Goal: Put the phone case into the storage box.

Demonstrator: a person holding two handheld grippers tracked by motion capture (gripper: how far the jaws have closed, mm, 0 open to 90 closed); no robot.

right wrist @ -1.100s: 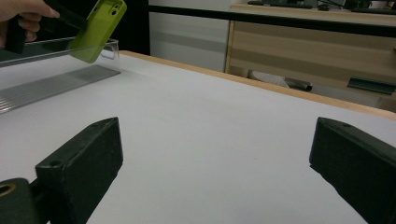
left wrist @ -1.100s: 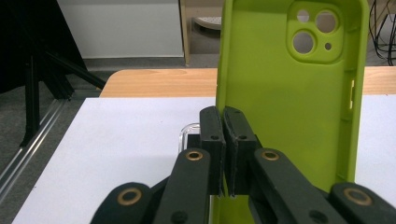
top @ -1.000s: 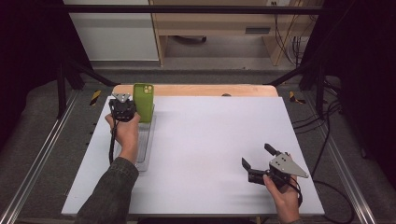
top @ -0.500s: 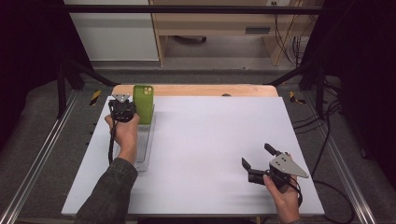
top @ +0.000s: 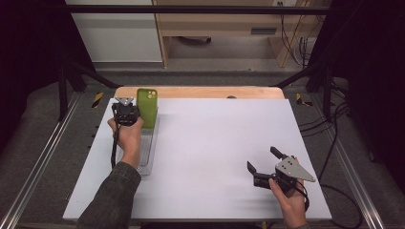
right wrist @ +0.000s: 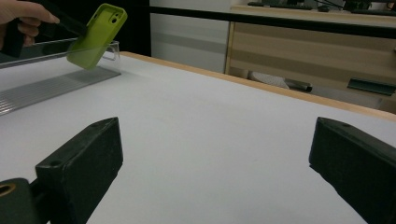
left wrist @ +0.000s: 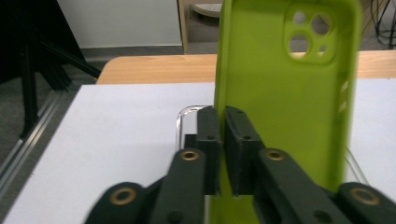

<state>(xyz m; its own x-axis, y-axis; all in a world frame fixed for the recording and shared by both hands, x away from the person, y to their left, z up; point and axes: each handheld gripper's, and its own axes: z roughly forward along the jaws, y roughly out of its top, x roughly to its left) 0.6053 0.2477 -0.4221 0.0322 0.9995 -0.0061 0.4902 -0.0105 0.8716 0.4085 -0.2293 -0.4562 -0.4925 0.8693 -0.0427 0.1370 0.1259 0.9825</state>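
A lime-green phone case point(top: 146, 107) stands on end over the far end of a clear plastic tray point(top: 145, 152) at the table's left. My left gripper point(top: 138, 112) grips its left edge. In the left gripper view the edge of the case point(left wrist: 280, 107) sits between the two pads of that gripper point(left wrist: 222, 121), which have just been opening slightly while still touching it. The right gripper view shows the case point(right wrist: 95, 35) tilted above the tray point(right wrist: 46, 84). My right gripper point(top: 261, 158) rests near the front right, open, with nothing between its jaws point(right wrist: 215, 149).
The white tabletop point(top: 215, 143) has a wooden strip point(top: 200, 92) along its far edge. Metal rails run down both sides of the table. Behind it stand a wooden desk and some cables on the floor.
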